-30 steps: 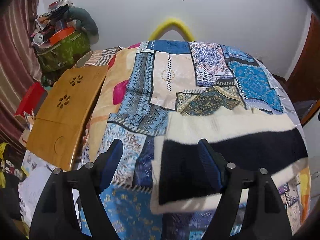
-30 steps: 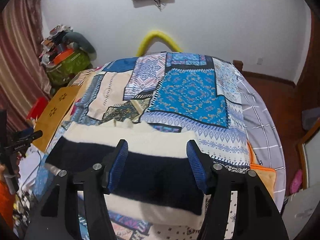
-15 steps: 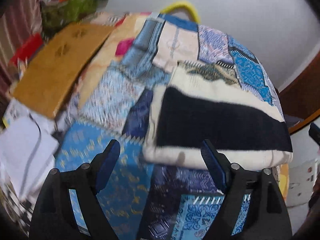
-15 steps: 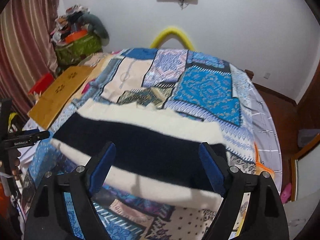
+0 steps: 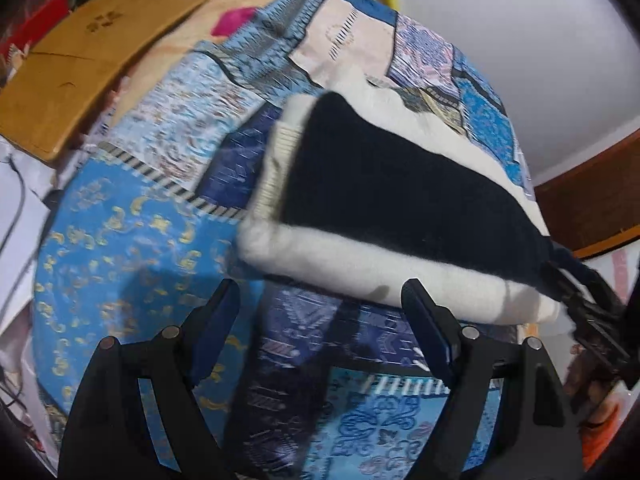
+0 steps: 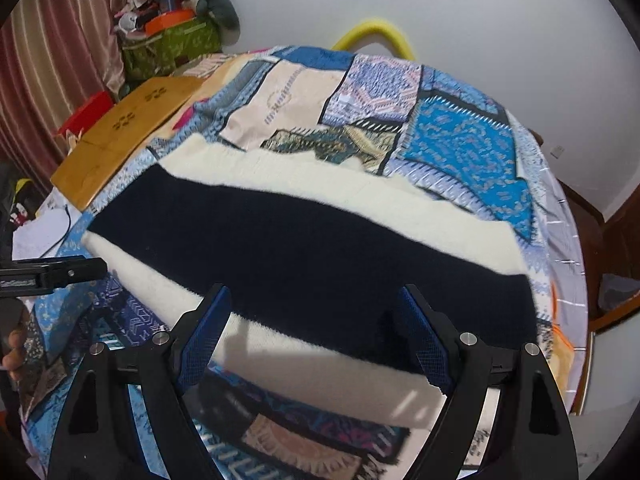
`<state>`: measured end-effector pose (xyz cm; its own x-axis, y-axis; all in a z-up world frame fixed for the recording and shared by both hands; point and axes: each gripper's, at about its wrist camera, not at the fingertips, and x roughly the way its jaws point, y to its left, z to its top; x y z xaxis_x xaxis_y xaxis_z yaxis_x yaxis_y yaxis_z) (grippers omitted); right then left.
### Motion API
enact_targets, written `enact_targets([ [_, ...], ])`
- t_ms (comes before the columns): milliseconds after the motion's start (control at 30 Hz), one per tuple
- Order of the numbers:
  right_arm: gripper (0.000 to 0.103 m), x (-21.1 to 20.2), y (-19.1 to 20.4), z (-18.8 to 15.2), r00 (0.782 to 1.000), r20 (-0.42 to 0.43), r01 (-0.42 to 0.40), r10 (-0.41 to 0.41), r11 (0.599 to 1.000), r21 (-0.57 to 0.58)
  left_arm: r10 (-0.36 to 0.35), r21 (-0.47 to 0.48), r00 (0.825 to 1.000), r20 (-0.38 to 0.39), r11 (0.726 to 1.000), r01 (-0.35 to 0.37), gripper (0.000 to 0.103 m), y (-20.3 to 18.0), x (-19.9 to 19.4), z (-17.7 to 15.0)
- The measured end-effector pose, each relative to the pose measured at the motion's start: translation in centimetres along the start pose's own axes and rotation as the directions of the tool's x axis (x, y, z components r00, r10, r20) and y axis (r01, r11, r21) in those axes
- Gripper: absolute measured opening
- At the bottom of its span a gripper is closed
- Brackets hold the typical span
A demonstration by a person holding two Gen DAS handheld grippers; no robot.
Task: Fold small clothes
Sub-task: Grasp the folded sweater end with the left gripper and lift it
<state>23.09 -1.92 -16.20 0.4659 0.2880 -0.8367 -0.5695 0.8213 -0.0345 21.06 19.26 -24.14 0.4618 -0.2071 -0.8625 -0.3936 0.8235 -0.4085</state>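
A folded cream garment with a wide navy band (image 5: 380, 184) lies flat on the patchwork bedspread (image 5: 132, 248). My left gripper (image 5: 320, 286) hovers open just in front of the garment's near left corner; nothing is between its blue pads. In the right wrist view the same garment (image 6: 304, 248) fills the middle. My right gripper (image 6: 314, 289) stands open above its near cream edge, the pads apart from the cloth. The right gripper's fingers (image 5: 588, 300) show at the garment's right end, and the left gripper's finger (image 6: 52, 272) at its left end.
A wooden lap desk (image 6: 120, 128) lies along the bed's left side, with white papers and a cable (image 5: 16, 216) below it. A green bag heaped with clutter (image 6: 172, 44) and a yellow curved tube (image 6: 376, 32) stand by the far wall. A person's hand (image 6: 12, 356) is at the left edge.
Both grippers have come down and back toward the garment's near edge. The right jaws have spread wider. The left view has tilted. The garment has not moved.
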Motion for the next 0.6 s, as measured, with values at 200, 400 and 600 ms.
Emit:
enact_targets([
  [200, 0.082, 2.6, 0.0, -0.3, 1.000, -0.020, 0.004, -0.004, 1.000, 0.007, -0.061, -0.015, 0.997, -0.044, 0.998, 0.060, 0.083, -0.6, 2.0, 0.3],
  [400, 0.085, 3.9, -0.4, -0.5, 1.000, 0.003, -0.020, 0.020, 0.999, 0.029, -0.091, -0.033, 0.996, -0.022, 0.995, 0.091, 0.082, -1.0, 3.2, 1.7],
  [600, 0.090, 4.2, -0.2, -0.3, 0.999, 0.021, -0.027, 0.027, 1.000, 0.007, -0.128, -0.026, 0.992, 0.016, 0.991, 0.128, 0.073, -1.3, 3.6, 2.8],
])
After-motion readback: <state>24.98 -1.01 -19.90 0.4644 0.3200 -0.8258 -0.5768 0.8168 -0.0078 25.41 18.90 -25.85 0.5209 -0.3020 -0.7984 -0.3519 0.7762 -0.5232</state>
